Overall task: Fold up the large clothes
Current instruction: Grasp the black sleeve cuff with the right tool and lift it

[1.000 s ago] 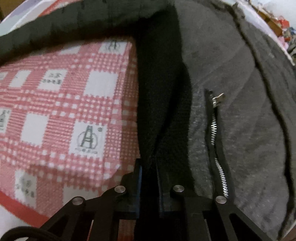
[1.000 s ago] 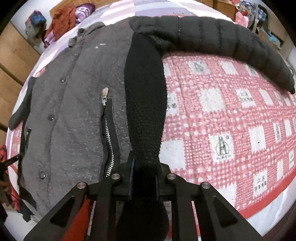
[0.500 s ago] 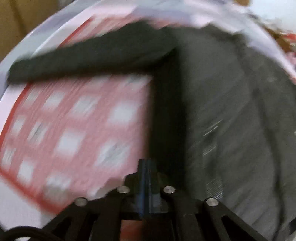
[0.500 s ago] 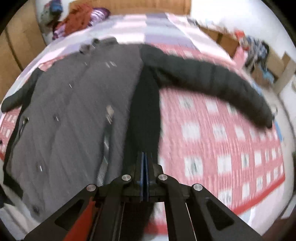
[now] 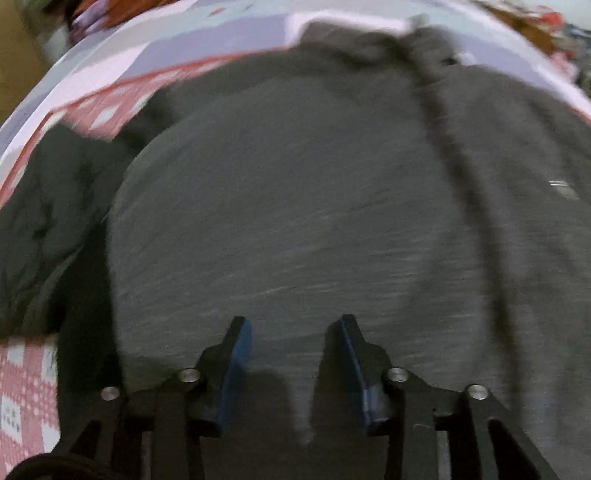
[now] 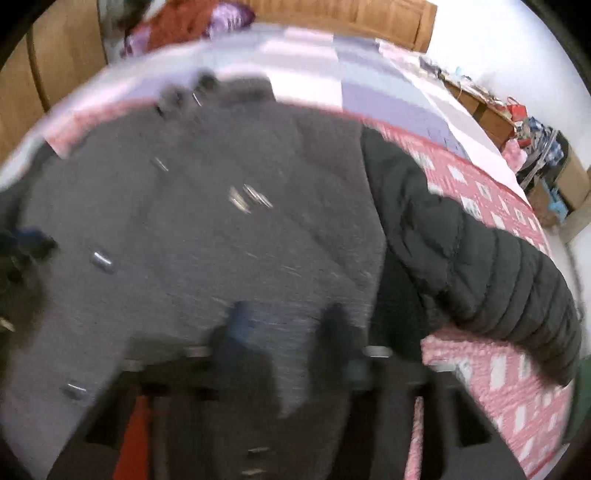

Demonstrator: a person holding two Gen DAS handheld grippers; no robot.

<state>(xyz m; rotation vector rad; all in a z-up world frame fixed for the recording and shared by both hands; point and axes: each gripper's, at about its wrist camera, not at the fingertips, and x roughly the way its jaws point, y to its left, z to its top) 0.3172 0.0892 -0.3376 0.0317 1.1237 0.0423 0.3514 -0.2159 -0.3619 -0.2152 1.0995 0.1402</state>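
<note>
A large grey coat with metal snaps lies spread on the bed and fills both views. Its black quilted sleeve stretches out to the right in the right wrist view, and the other dark sleeve lies bunched at the left in the left wrist view. My left gripper hovers over the grey front, its blue pads apart and opening, with nothing between them. My right gripper is blurred, also over the grey cloth, jaws opening and empty.
A red-and-white checked bedspread lies under the coat, with a lilac striped sheet beyond it. A wooden headboard and a heap of clothes are at the far end. Boxes and clutter stand to the right of the bed.
Both grippers were shut on the coat's black side strips. They have swept in over the grey front, let go of the cloth and now stand open.
</note>
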